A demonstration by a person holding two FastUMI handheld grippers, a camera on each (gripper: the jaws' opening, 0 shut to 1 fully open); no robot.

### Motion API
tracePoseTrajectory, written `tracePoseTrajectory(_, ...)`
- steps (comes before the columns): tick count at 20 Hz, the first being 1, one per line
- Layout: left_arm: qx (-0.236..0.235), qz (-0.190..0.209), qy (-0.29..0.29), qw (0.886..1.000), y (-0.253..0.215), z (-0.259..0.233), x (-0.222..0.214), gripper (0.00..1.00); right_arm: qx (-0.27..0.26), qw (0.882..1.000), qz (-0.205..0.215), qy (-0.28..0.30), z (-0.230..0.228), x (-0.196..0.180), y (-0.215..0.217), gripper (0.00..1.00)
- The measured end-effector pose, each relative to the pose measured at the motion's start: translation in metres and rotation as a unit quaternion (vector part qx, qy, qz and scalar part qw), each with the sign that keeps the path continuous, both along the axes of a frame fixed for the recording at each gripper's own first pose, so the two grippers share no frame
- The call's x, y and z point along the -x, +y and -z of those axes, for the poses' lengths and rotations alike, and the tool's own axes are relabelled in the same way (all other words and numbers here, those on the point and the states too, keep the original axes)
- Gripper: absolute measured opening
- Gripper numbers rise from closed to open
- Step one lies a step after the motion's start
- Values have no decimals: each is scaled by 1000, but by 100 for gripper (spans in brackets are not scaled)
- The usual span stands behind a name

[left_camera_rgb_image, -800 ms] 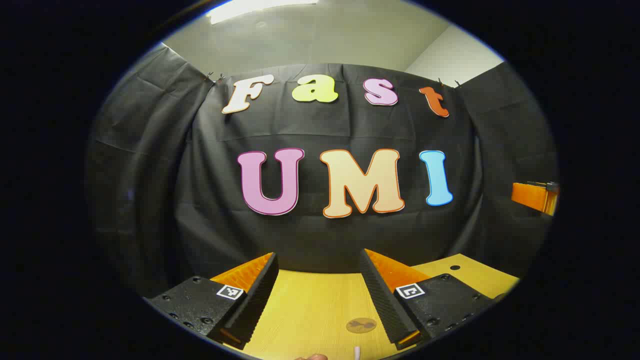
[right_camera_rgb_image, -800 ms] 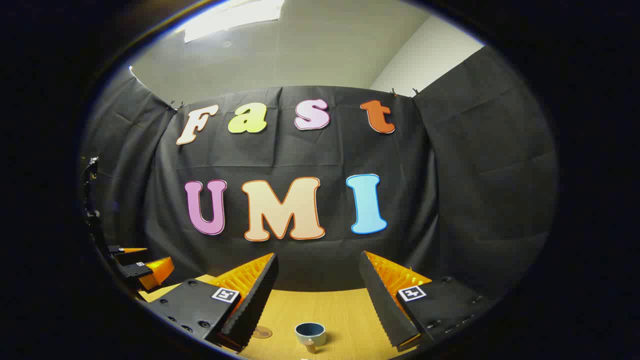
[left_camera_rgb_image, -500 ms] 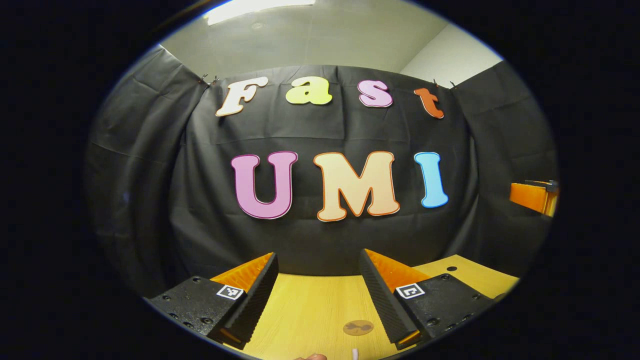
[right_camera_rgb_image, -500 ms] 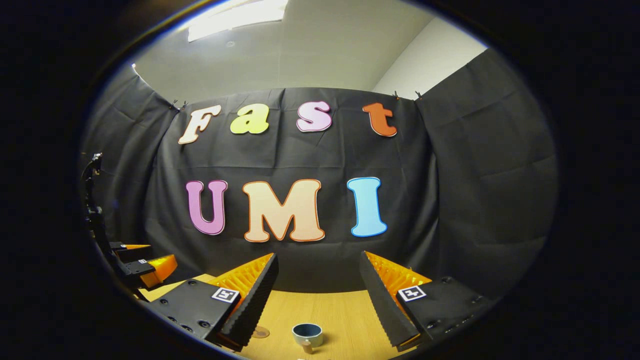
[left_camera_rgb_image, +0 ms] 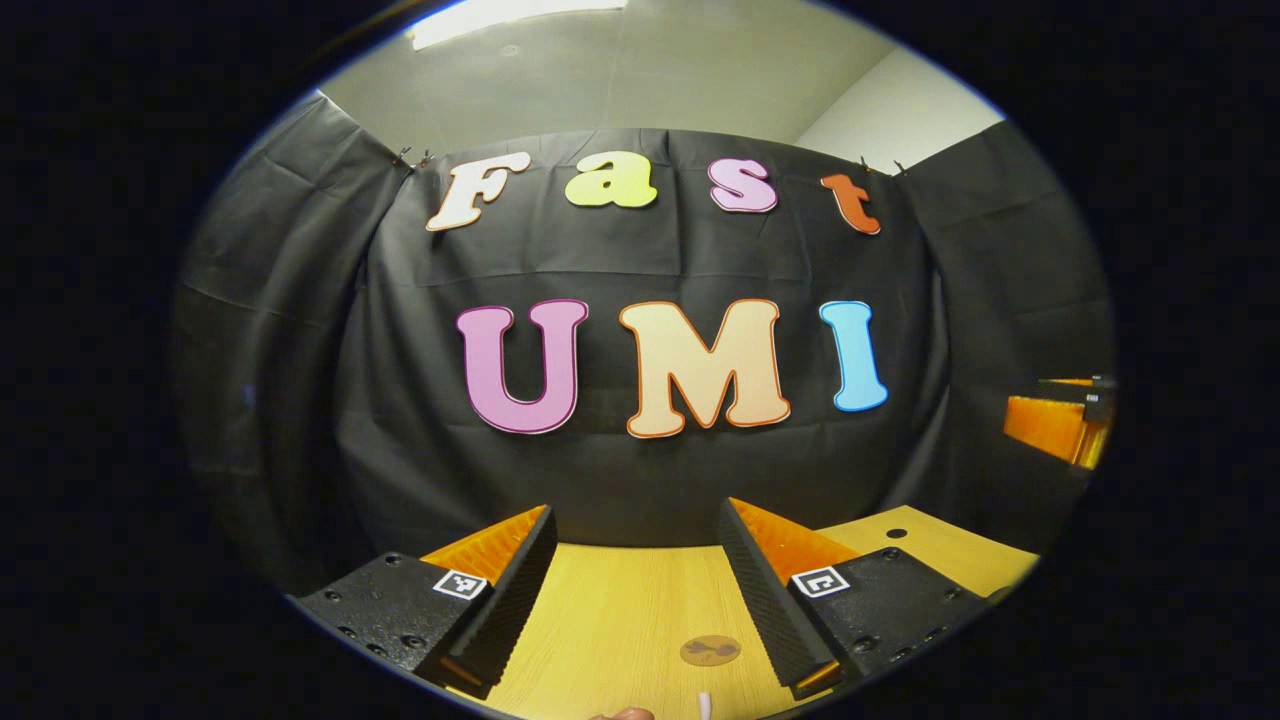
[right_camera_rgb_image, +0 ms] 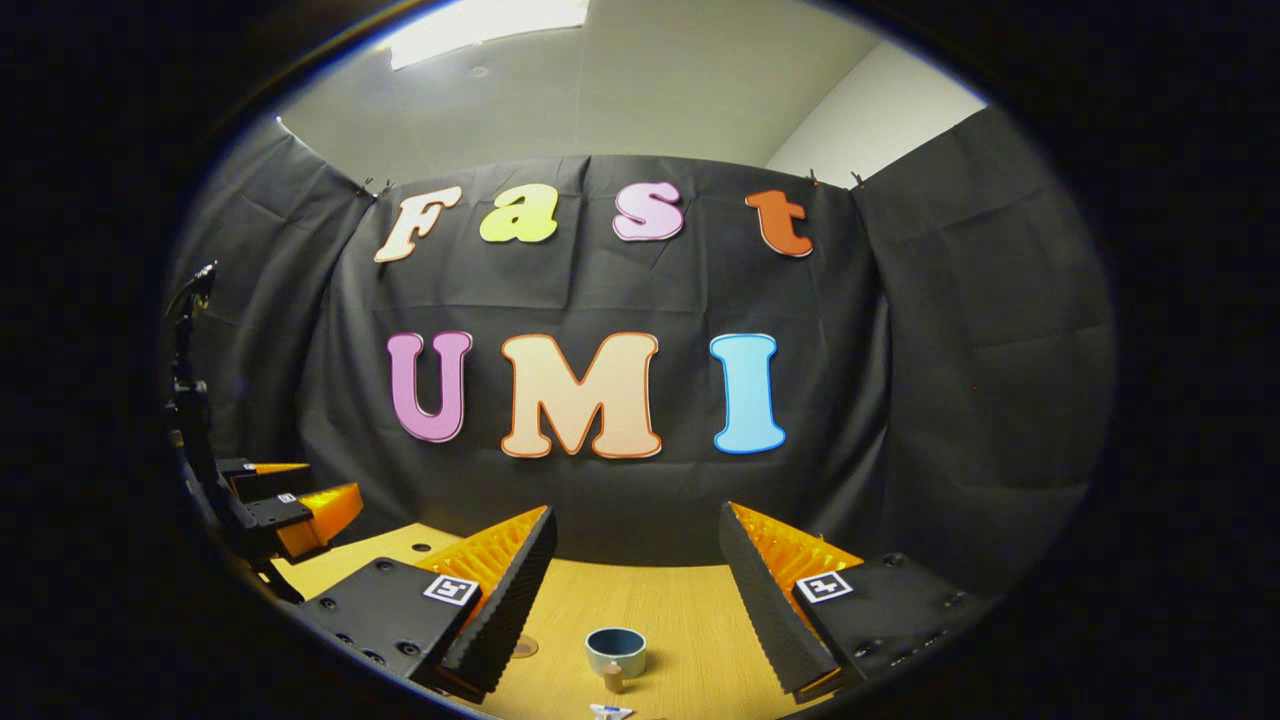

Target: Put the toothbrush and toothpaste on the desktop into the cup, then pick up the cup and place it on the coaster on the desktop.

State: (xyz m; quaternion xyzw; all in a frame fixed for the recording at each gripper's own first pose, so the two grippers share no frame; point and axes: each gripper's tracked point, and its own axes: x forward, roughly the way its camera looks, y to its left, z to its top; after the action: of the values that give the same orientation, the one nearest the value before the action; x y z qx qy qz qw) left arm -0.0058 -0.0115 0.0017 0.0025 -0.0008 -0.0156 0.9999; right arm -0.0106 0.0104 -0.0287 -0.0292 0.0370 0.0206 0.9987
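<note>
Both grippers hang empty with jaws spread wide, and the main risk I judge is a blind descent: the small white object (right_camera_rgb_image: pixel 610 711), perhaps the toothbrush or toothpaste, lies cut off at the nearest edge below the right gripper (right_camera_rgb_image: pixel 637 590), so a reach could miss or knock it. Just beyond it, between that gripper's fingers, stands the small blue-grey round cup (right_camera_rgb_image: pixel 615 651) on the yellow wooden table (right_camera_rgb_image: pixel 690 620), easily tipped by a careless approach. Under the left gripper (left_camera_rgb_image: pixel 637 590), the brown round coaster (left_camera_rgb_image: pixel 710 650) lies flat by its right finger.
</note>
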Motion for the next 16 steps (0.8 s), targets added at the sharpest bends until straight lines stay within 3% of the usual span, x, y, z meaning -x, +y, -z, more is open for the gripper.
tracePoseTrajectory(7, -4, -4, -4, 1000, 7, -3, 2, 94, -7, 997, -12, 77, 62, 10, 9, 97)
tracePoseTrajectory(16, 1, -10, 7, 1000, 23, 9, -1, 94, -29, 977, 0, 211, 161, 19, 4, 100)
